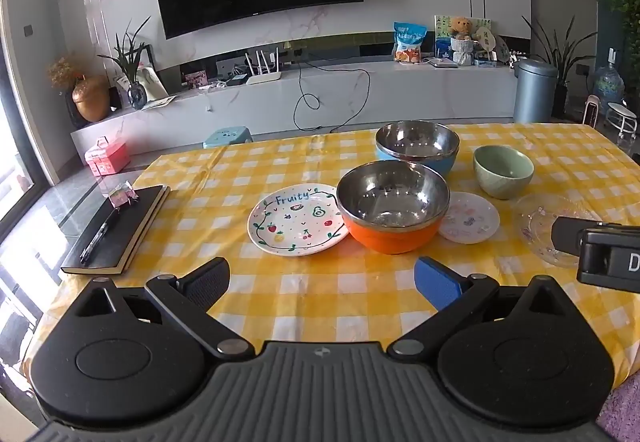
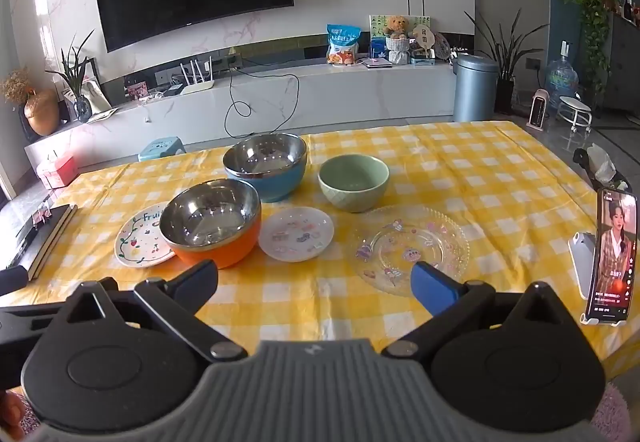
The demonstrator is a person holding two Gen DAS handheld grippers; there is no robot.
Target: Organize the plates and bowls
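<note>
Flanking the bowls (image 2: 210, 222): notebook (image 1: 116, 230), propped phone (image 2: 610, 256).

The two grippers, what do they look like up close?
Both look alike. The left gripper and the right gripper each have a grey ribbed body with a small logo, two black rounded housings with round caps, silver pivot pins, and black link arms. One of the fingers is black, the other blue.

The white plate (image 1: 298, 219) with painted fruit carries the blue handwritten word "Fruity"; from the right wrist only "Frui" shows, the rest hidden behind the orange bowl (image 2: 216, 238).
</note>
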